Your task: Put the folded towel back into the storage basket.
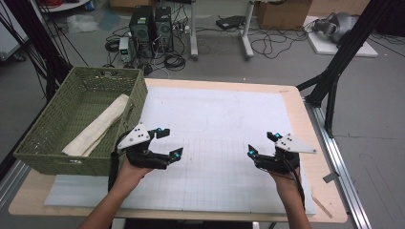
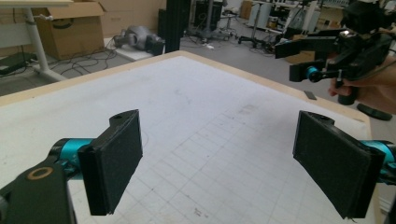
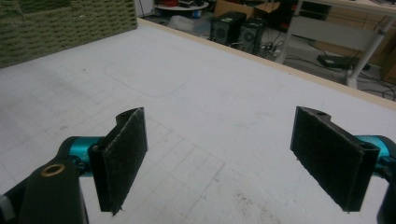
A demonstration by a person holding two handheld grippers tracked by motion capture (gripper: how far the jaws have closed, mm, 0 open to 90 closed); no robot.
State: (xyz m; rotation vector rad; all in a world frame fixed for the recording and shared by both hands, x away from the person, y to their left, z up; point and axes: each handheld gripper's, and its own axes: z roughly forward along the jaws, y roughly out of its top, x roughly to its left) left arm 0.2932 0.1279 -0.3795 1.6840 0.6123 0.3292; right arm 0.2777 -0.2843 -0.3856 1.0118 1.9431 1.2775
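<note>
Two grippers hover over the white worktop (image 1: 229, 119), both with jaws spread wide and holding nothing. The green basket (image 1: 57, 157) sits at the worktop's left edge, just beside the left gripper (image 1: 171, 143); the rolled cloth (image 1: 98, 126) lies inside it, apart from those jaws. The right gripper (image 1: 261, 144) is well apart.

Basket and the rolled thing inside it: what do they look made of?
The green basket looks like woven plastic or dyed wicker; the regular weave shows on its walls, though the look leaves the material open. The cream roll inside seems to be soft cloth, perhaps a towel: matte, with loosely folded edges.
</note>
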